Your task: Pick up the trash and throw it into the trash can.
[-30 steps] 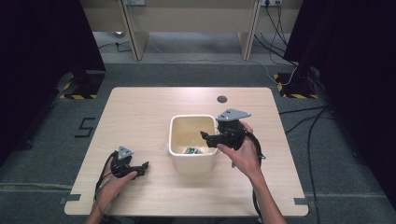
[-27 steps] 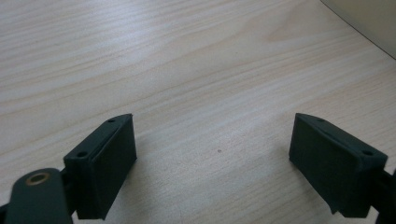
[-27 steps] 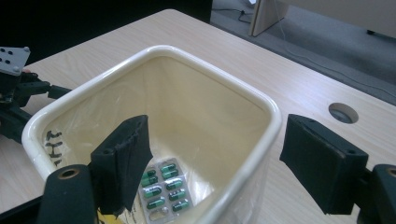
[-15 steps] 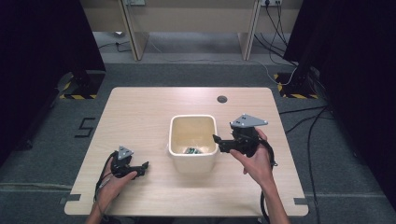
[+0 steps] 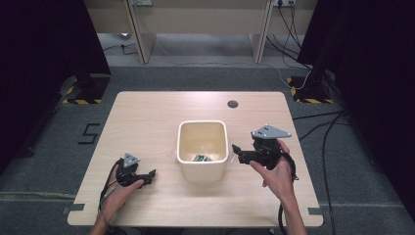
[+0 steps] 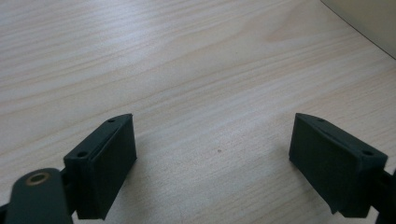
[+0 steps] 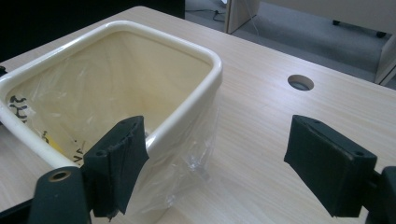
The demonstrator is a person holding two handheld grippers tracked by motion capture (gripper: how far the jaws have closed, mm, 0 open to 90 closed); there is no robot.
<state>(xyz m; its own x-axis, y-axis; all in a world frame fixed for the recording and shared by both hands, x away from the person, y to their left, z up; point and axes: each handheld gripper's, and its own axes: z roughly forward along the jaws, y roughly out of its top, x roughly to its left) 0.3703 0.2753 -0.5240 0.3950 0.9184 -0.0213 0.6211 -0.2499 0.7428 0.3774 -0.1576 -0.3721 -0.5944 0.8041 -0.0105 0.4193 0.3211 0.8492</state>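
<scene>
Hovering just right of the cream bin (image 5: 203,149) mid-table, the right gripper (image 5: 237,149) had its fingers just spreading with nothing between them, left gripper (image 5: 150,174) resting released; best kept clear of the plastic liner (image 7: 194,154).

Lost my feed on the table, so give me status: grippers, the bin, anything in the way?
Left gripper open, on bare table. Right gripper open, empty, jaws just widened, beside cream bin. Clear liner hangs over bin's rim. Nothing blocking.
</scene>
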